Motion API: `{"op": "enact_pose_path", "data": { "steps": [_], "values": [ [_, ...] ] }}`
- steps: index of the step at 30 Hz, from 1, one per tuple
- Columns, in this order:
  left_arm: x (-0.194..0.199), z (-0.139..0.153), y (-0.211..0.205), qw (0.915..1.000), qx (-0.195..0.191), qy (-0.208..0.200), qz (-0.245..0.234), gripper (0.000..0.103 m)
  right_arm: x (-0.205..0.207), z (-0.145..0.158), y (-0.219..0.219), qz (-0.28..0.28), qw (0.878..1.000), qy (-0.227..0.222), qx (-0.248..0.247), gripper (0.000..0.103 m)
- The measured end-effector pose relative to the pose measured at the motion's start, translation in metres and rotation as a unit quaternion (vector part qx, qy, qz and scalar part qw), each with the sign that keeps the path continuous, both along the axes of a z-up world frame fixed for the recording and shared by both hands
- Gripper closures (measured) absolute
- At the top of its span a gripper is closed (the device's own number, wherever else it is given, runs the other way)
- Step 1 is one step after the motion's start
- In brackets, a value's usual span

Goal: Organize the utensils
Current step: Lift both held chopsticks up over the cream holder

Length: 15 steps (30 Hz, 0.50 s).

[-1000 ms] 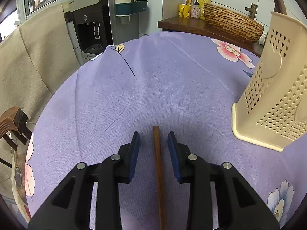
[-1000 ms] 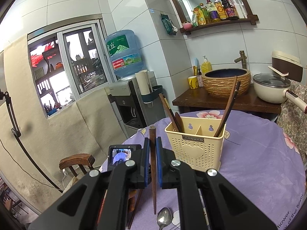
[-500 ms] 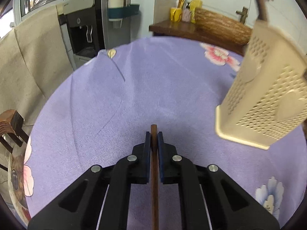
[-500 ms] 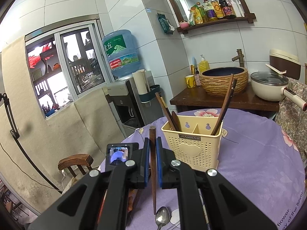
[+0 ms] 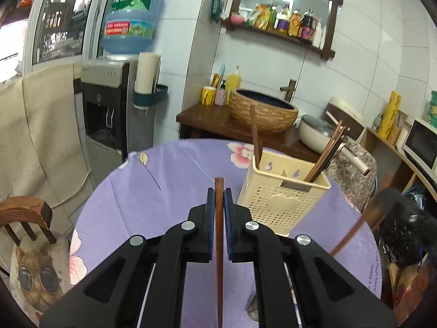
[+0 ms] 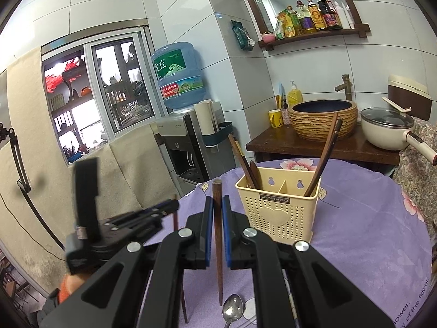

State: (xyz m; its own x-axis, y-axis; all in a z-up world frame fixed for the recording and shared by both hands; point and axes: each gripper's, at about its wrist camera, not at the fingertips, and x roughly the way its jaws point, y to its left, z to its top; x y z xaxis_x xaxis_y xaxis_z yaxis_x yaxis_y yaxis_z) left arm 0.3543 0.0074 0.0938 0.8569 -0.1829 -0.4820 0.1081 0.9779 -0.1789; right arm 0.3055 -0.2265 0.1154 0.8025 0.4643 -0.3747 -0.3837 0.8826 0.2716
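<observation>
The left tongs are clamping a dark wooden chopstick between their blue pads, its blunt end poking just past the tips; the right tongs are gripping a second wooden chopstick the same way, its thin end hanging above the purple floral worktop; ahead and right of both tongs the cream perforated utensil caddy is standing on the worktop, holding more chopsticks; a metal spoon is lying below the right tongs.
</observation>
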Motion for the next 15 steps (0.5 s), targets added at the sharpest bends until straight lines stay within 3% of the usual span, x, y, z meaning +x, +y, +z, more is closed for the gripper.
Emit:
{"op": "enact_pose_path", "data": {
  "steps": [6, 15],
  "values": [
    [-0.014, 0.024, -0.002, 0.9997, 0.009, -0.024, -0.002, 0.096, 0.004, 0.007, 0.006, 0.007, 1.0, 0.001, -0.007, 0.096],
    [-0.003, 0.029, -0.013, 0.9996, 0.015, -0.025, -0.005, 0.096, 0.015, 0.006, 0.007, 0.001, 1.0, 0.008, -0.02, 0.096]
  ]
}}
